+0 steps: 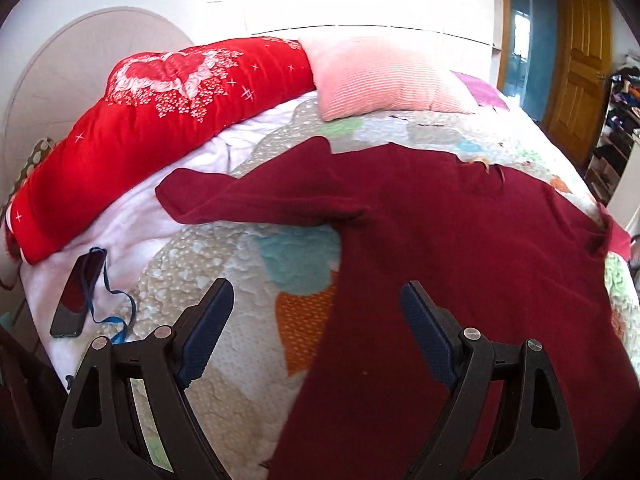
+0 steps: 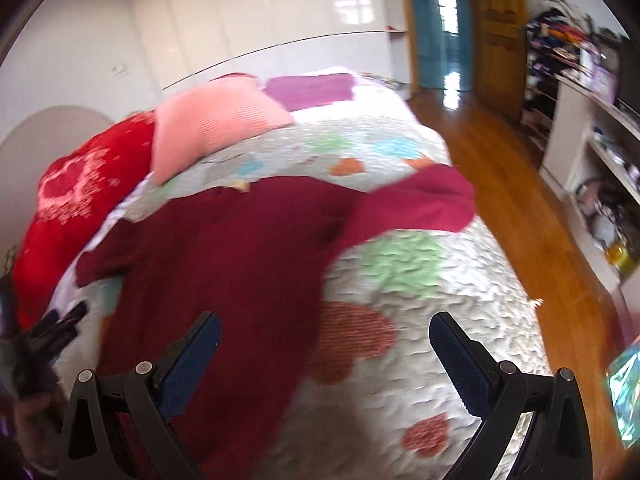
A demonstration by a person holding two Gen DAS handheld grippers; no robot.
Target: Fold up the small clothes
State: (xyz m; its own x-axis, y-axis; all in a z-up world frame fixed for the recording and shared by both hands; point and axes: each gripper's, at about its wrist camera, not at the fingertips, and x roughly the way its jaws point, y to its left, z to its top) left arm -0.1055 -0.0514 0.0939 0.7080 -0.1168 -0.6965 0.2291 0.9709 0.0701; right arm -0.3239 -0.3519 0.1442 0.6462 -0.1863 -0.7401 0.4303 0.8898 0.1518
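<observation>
I'm looking across a bed [image 1: 248, 360] under a pastel patchwork quilt [image 2: 420, 320]. Behind it stands a glossy white wardrobe wall [image 2: 260, 12] throwing back bright daylight. Right of the bed runs a polished wooden floor [image 2: 520, 216], leading to a wooden door [image 1: 580, 64] and cluttered white shelves [image 2: 592, 128].

Home bedroom. Bed [image 2: 460, 280] taking up most of view, wearing patchwork quilt with pastel hearts. Red floral duvet [image 1: 160, 128] and pink ribbed pillow [image 1: 380, 80] lying near rounded headboard [image 1: 60, 64]. Glossy white wardrobe doors [image 2: 260, 12] lining far wall. Wooden door [image 2: 500, 32] standing beyond polished wood floor [image 2: 512, 184]. White shelves [image 2: 580, 128] overflowing with clothes and household clutter. Phone [image 1: 76, 292] lying on bed.
</observation>
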